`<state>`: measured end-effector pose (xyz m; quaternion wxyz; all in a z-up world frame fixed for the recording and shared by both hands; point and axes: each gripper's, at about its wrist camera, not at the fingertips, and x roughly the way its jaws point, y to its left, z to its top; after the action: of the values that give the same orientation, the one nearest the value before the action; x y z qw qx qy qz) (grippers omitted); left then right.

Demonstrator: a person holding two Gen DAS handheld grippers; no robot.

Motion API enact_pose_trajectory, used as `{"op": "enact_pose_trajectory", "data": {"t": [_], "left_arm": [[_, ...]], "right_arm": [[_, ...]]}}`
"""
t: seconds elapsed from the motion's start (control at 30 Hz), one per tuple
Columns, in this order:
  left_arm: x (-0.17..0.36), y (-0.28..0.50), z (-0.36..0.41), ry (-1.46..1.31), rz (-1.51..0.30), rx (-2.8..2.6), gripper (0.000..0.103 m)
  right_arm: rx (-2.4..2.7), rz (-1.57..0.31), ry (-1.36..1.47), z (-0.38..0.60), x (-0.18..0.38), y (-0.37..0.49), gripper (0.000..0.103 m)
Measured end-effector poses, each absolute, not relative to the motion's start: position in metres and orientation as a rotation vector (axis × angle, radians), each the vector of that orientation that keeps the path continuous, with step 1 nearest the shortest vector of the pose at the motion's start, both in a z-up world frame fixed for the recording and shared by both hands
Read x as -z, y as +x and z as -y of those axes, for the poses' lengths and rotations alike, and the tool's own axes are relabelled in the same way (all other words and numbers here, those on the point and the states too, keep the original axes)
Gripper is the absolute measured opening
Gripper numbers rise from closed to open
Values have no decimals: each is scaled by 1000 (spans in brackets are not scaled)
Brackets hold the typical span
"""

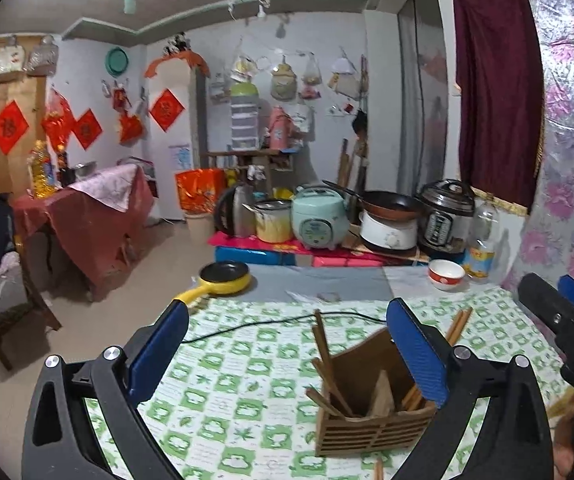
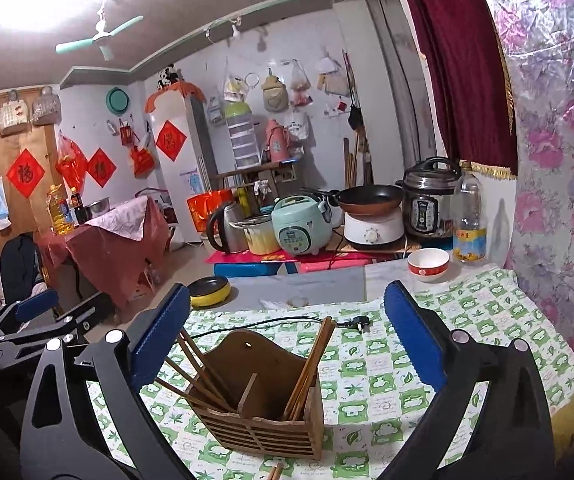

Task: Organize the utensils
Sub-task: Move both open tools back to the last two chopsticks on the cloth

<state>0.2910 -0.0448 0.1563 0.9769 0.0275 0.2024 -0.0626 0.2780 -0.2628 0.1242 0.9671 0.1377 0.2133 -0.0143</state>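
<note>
Chopsticks (image 2: 311,364) stand in both compartments of the wooden holder (image 2: 263,412) near on the bench (image 2: 407,360). Left tongs (image 1: 287,348) and right tongs (image 2: 287,340) hang released, empty. Perhaps one stray chopstick (image 2: 275,472) lies nearest; pinch it mid-length, then lower it upright.

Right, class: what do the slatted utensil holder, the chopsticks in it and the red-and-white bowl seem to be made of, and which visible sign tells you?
Utensil holder: probably bamboo or wood, matt brown, with cut slats and a thin divider.
Chopsticks: likely wood or bamboo too, the same dull brown, thin and straight.
Bowl: seemingly glazed ceramic, glossy white with a red band, though melamine cannot be ruled out.
</note>
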Motion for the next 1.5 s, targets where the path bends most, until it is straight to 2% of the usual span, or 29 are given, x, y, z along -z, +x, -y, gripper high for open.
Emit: {"op": "enact_pose_trajectory", "data": {"t": [0.3, 0.5, 0.7, 0.9, 1.07, 1.5], "left_arm": [[-166, 262, 42, 58, -297, 68, 97], [-142, 243, 38, 35, -296, 94, 97], [-78, 231, 33, 132, -328, 14, 97], [-29, 239, 35, 254, -461, -36, 97], [-23, 244, 29, 244, -487, -57, 97], [-20, 248, 30, 264, -509, -83, 97]], "right_arm": [[64, -426, 247, 262, -129, 258, 97], [81, -474, 223, 257, -118, 242, 97], [112, -525, 136, 249, -59, 208, 97], [56, -808, 149, 255, 15, 205, 97], [-42, -867, 199, 247, 25, 202, 97], [-189, -945, -75, 194, 45, 161, 97]]}}
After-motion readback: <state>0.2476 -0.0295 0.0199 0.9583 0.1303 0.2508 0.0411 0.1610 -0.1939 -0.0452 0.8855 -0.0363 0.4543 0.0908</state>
